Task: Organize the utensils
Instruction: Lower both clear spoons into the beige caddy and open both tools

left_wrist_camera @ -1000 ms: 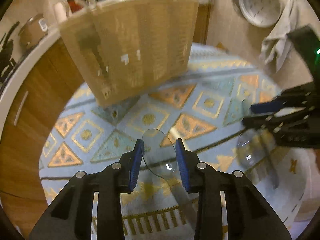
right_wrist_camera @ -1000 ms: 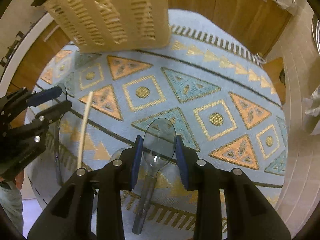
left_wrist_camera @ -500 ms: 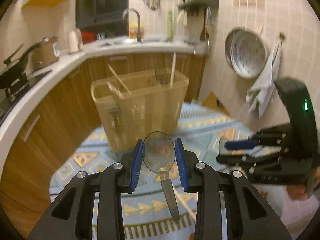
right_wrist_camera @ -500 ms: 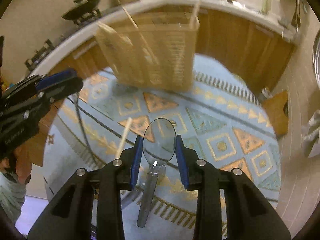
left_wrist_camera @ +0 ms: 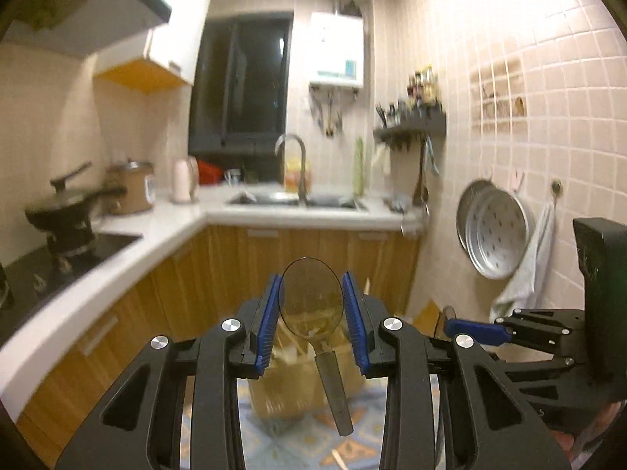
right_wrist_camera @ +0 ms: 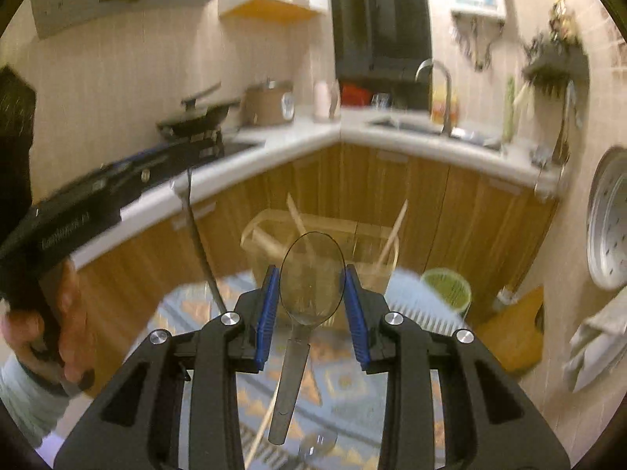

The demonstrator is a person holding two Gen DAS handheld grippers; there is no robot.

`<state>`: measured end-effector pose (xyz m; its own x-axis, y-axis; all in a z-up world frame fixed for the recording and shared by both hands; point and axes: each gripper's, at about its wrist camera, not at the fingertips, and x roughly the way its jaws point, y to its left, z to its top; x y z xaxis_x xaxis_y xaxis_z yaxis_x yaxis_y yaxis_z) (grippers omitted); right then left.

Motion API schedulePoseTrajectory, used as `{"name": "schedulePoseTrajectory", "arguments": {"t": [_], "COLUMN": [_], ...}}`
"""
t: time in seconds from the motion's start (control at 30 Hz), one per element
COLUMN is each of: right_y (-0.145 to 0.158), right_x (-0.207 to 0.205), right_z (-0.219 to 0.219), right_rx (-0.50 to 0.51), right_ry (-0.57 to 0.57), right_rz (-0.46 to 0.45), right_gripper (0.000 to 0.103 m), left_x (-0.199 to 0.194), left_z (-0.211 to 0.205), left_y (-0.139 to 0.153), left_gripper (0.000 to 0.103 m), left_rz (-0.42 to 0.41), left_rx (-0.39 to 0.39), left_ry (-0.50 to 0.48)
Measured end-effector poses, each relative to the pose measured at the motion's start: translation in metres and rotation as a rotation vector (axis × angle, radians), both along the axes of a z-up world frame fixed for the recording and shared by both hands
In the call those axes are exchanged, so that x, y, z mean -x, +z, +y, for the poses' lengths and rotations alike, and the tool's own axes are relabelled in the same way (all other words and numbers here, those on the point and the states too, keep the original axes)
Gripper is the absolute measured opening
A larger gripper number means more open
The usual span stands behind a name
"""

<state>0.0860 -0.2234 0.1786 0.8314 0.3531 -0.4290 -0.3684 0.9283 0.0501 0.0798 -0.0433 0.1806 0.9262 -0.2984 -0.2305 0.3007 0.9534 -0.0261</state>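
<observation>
My left gripper [left_wrist_camera: 311, 317] is shut on a clear plastic spoon [left_wrist_camera: 311, 305], bowl up between the blue pads, handle hanging down. My right gripper [right_wrist_camera: 311, 309] is shut on another clear plastic spoon [right_wrist_camera: 311, 278] the same way. Both are raised well above the patterned rug [right_wrist_camera: 345, 384]. A woven basket [right_wrist_camera: 352, 258] with wooden sticks in it stands on the rug ahead, below the grippers; it also shows in the left wrist view [left_wrist_camera: 298, 387]. The left gripper appears at the left of the right wrist view [right_wrist_camera: 129, 180], the right gripper at the right of the left wrist view [left_wrist_camera: 482, 331].
A wooden stick [right_wrist_camera: 262, 427] and a further clear spoon [right_wrist_camera: 319, 440] lie on the rug. A green bin [right_wrist_camera: 446, 288] stands by the wooden cabinets [right_wrist_camera: 431, 196]. The counter holds a wok [left_wrist_camera: 62, 203], a cooker and a sink [left_wrist_camera: 298, 197]. A metal pan [left_wrist_camera: 493, 231] hangs on the tiled wall.
Both grippers have lifted and tilted up from the rug, each carrying its spoon. The views now look across the kitchen, with the basket below rather than ahead.
</observation>
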Motion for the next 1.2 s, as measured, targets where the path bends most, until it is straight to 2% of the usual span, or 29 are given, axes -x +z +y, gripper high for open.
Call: {"name": "schedulePoseTrajectory", "arguments": {"t": [0.13, 0.17, 0.3, 0.37, 0.43, 0.5, 0.63, 0.8, 0.97, 1.2], "right_y": [0.026, 0.034, 0.050, 0.055, 0.055, 0.053, 0.043, 0.020, -0.004, -0.023], "right_x": [-0.005, -0.006, -0.011, -0.018, -0.024, -0.034, -0.058, -0.082, -0.101, -0.124], "right_z": [0.005, 0.006, 0.015, 0.022, 0.024, 0.029, 0.029, 0.022, 0.018, 0.009], "right_rx": [-0.001, -0.011, 0.044, 0.070, 0.087, 0.099, 0.077, 0.070, 0.082, 0.034], "right_ry": [-0.053, -0.052, -0.153, -0.207, -0.247, -0.277, -0.291, -0.332, -0.359, -0.374], "right_rz": [-0.132, -0.191, -0.360, -0.416, -0.460, -0.494, -0.471, -0.423, -0.383, -0.313], "right_gripper": [0.030, 0.030, 0.030, 0.030, 0.030, 0.030, 0.030, 0.030, 0.030, 0.030], "left_x": [-0.004, -0.005, -0.017, -0.026, -0.033, -0.040, -0.057, -0.078, -0.092, -0.099], "left_z": [-0.005, -0.005, -0.008, -0.008, -0.008, -0.011, -0.014, -0.022, -0.020, -0.028], "left_y": [0.017, 0.019, 0.029, 0.031, 0.031, 0.028, 0.014, -0.009, -0.025, -0.041], "left_gripper": [0.030, 0.030, 0.030, 0.030, 0.030, 0.030, 0.030, 0.030, 0.030, 0.030], "left_rz": [-0.072, -0.084, -0.148, -0.164, -0.198, -0.230, -0.224, -0.198, -0.172, -0.190], "left_rx": [0.010, 0.014, 0.044, 0.059, 0.084, 0.065, 0.061, 0.019, 0.039, 0.001], "left_ry": [0.034, 0.040, 0.065, 0.065, 0.018, 0.030, 0.029, 0.035, 0.045, 0.079]}}
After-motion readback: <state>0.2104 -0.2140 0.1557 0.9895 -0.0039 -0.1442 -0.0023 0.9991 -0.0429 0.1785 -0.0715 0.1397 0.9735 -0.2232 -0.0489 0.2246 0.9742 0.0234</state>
